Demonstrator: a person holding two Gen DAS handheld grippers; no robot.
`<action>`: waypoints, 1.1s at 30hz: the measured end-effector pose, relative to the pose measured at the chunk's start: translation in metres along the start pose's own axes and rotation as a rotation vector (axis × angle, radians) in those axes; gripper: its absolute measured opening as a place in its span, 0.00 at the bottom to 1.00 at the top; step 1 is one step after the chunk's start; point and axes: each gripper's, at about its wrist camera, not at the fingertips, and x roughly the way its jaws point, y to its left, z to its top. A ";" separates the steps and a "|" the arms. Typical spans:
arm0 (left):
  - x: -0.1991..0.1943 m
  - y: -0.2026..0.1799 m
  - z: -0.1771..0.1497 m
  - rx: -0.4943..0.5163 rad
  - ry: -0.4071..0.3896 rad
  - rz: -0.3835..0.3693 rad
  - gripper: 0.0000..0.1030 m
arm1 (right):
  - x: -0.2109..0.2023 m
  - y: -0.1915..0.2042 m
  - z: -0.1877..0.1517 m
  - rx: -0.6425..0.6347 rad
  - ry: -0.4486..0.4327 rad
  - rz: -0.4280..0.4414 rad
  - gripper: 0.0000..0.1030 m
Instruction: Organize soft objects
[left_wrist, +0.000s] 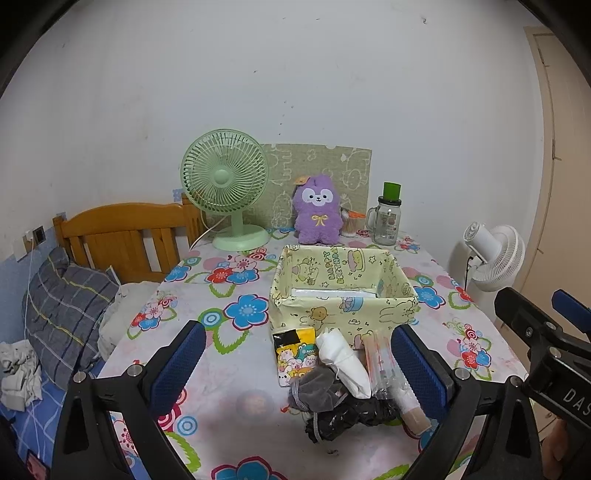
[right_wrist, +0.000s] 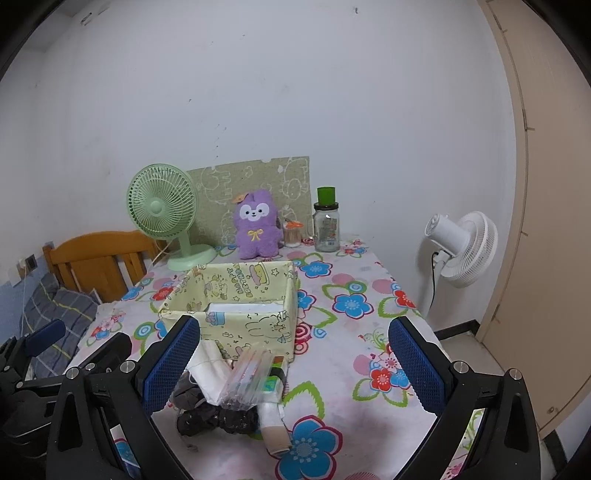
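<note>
Looks like nothing from the pile has gone in yet. The yellow cartoon box (left_wrist: 343, 291) sits mid-tabletop (left_wrist: 236, 384) with only something flat and white lying in the bottom, and all the soft stuff is bunched just in front of its near wall: a cartoon tissue pack (left_wrist: 295, 354), a white cloth bundle (left_wrist: 345, 360), a grey pouch (left_wrist: 317, 387) with a crinkly black bag (left_wrist: 354, 413) touching it, plus a clear plastic sleeve (left_wrist: 384, 365) and a beige tube (left_wrist: 412, 410) on the right side of the heap.

Left gripper (left_wrist: 297, 365) has its fingers (left_wrist: 181, 363) spread wide and holds nothing, hovering at the near side of the pile. Right gripper (right_wrist: 293, 365) is just as wide and empty, with the heap sitting toward its left finger.

So I'd call this the approach before the first grab. Next move, I reckon: pick one item off the top (the white bundle seems easiest), come down around it, pinch, lift it clear of the tangle, then carry it over the near wall and drop it in. The cords on the pouch could snag.
</note>
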 end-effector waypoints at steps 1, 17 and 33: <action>-0.001 0.000 0.000 -0.001 -0.002 -0.001 0.98 | 0.000 0.000 0.000 0.001 -0.001 0.000 1.00; -0.002 0.001 0.002 -0.002 -0.009 -0.004 0.97 | 0.000 0.000 0.000 0.003 -0.007 0.005 1.00; -0.003 0.000 0.003 -0.003 -0.009 -0.006 0.96 | -0.003 -0.002 0.001 0.011 -0.009 0.007 1.00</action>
